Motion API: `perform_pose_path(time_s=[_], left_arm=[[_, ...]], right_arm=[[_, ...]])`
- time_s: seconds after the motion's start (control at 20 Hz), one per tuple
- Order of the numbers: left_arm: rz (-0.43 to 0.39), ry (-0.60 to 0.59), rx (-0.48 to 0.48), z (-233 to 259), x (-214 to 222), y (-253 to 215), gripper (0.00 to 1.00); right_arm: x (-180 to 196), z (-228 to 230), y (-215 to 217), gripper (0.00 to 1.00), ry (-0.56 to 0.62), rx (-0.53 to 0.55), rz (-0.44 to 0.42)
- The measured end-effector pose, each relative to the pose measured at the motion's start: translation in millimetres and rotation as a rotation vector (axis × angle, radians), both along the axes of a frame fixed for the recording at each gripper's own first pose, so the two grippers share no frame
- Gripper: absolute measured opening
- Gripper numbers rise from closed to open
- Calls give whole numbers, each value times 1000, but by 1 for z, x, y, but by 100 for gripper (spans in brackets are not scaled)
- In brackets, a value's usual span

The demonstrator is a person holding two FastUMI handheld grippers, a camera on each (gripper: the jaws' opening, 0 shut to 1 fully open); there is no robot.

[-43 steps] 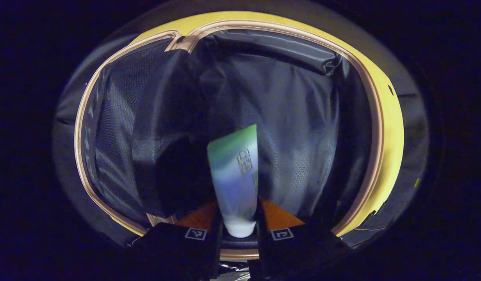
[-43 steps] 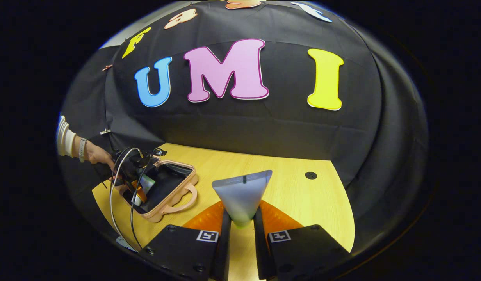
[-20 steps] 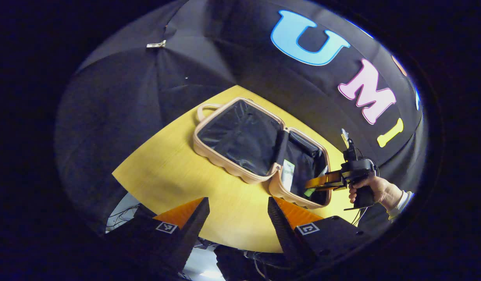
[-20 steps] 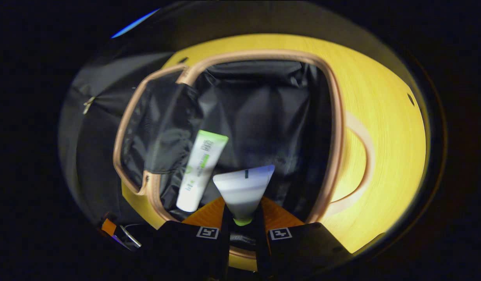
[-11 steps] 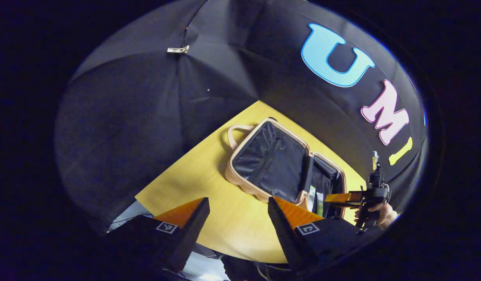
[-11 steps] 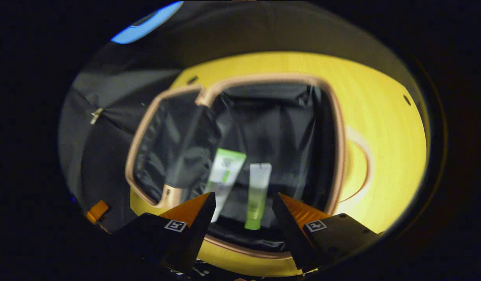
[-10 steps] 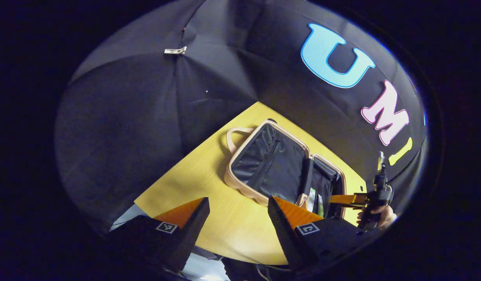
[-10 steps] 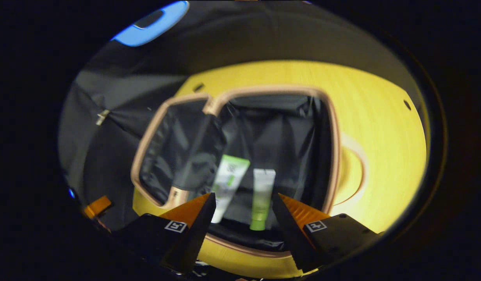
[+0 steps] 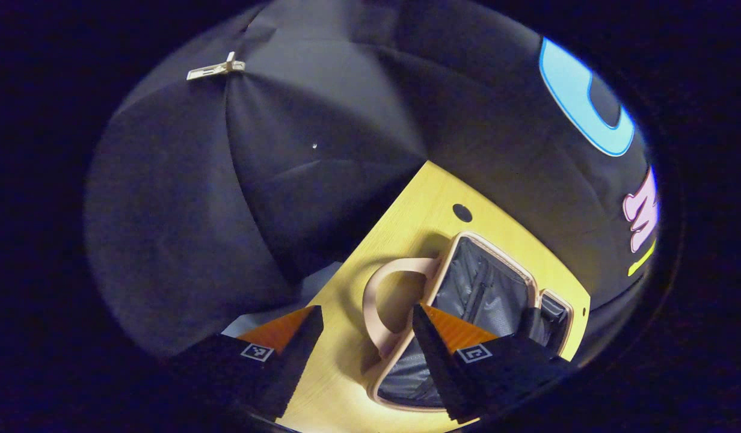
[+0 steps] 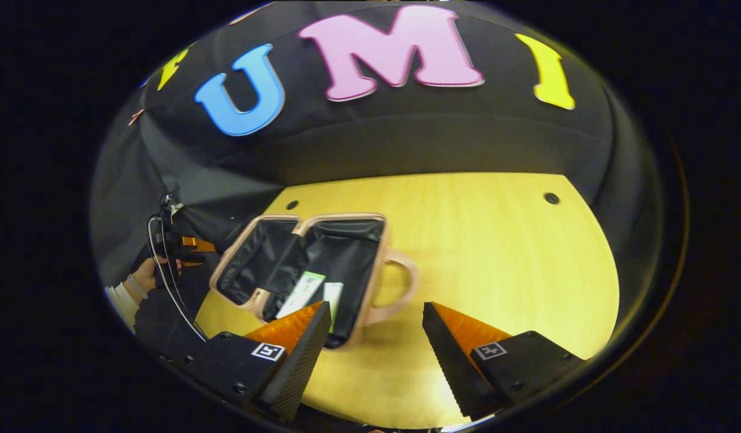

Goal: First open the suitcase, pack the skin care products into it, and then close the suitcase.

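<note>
Both claws, left claw (image 9: 367,325) and right claw (image 10: 376,325), are hanging wide and empty while the small peach hard-shell suitcase (image 10: 370,282) is lying open on the yellow wooden tabletop (image 10: 497,252), likely light and rigid, best taken by its looped handle (image 9: 382,300).

One pale pink hard-shell suitcase (image 10: 322,270) with black lining lies open on the yellow wooden worktop (image 10: 497,252), near its left edge in the right gripper view. It has two halves and two curved pink handles, one (image 10: 400,285) on its right side and one (image 9: 385,307) on the far half. Two skin care tubes lie inside: one white tube with a green end (image 10: 301,294) and one plain white tube (image 10: 332,297). Two small dark round holes (image 10: 551,198) mark the worktop's far edge.
</note>
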State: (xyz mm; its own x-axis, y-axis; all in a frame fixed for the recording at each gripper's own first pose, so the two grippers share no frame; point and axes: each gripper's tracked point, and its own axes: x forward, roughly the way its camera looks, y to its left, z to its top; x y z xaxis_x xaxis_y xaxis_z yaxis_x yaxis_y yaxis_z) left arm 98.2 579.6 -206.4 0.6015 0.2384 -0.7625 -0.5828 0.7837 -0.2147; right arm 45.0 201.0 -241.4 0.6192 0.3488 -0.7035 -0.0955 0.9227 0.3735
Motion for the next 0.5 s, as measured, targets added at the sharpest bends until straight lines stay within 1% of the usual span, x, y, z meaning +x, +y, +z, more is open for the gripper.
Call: perform_pose_path(time_s=[0.1,0.25,0.3,0.35,0.4,0.45,0.5], left_arm=[[43,73,-50,-31,5,9,94],[84,166,-102,-66,4,9,95],[65,172,-58,-65,8,13,95],[4,135,-75,-62,19,4,91],[-36,145,-102,-68,24,-9,68],[-44,181,-81,-61,19,-8,46],[-45,194,-56,-61,26,-6,23]], right_arm=[[-16,-7,-29,97,34,-15,-71],[-36,-16,-61,97,72,-52,-139],[-40,-18,-65,97,84,-57,-148],[-43,-18,-68,97,95,-56,-154],[-42,-18,-67,97,104,-51,-156],[-42,-17,-65,97,111,-42,-152],[-39,-15,-62,97,114,-31,-142]])
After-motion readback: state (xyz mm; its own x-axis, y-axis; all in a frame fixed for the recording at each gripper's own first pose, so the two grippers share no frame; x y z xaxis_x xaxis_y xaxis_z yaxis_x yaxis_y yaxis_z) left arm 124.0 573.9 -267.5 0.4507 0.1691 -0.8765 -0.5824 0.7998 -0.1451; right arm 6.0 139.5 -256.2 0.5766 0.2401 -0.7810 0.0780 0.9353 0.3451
